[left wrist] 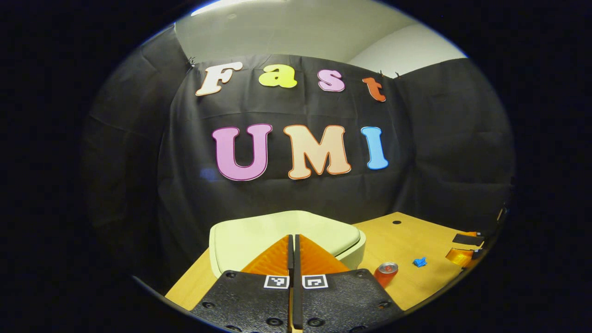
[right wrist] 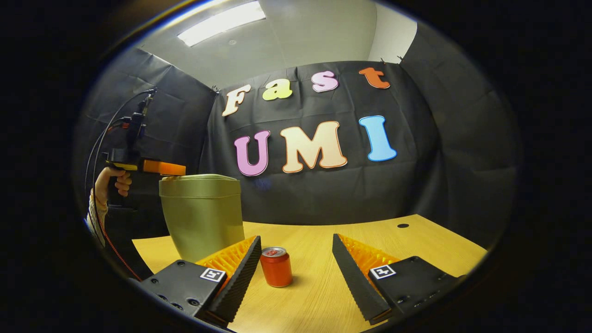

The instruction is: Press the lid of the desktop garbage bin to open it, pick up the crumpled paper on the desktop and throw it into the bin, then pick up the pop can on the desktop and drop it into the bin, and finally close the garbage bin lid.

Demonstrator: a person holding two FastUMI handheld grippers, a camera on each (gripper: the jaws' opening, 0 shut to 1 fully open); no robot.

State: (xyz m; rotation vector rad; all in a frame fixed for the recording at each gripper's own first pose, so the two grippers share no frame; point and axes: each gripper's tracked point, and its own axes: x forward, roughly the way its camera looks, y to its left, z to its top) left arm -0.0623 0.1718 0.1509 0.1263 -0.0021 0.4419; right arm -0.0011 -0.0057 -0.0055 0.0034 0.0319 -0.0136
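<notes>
Pale green bin (right wrist: 202, 215) lid down, left gripper (left wrist: 294, 252) pinched shut, empty, poised over it. Lid-press step, I reckon. Right gripper (right wrist: 296, 259) wide open, empty, pop can (right wrist: 276, 266) between its fingers; blue paper (left wrist: 419, 262) off right of left gripper. Next: push straight down.

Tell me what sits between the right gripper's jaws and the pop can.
Nothing but bare desktop: in the right gripper view, the pop can stands upright ahead of the open right gripper.

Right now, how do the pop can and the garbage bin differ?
The pop can is red, while the garbage bin is pale green. The can is far smaller and shorter than the bin. The can stands alone ahead of the open right gripper, while the bin has the shut left gripper at its closed lid. Both stand upright on the wooden desktop.
</notes>
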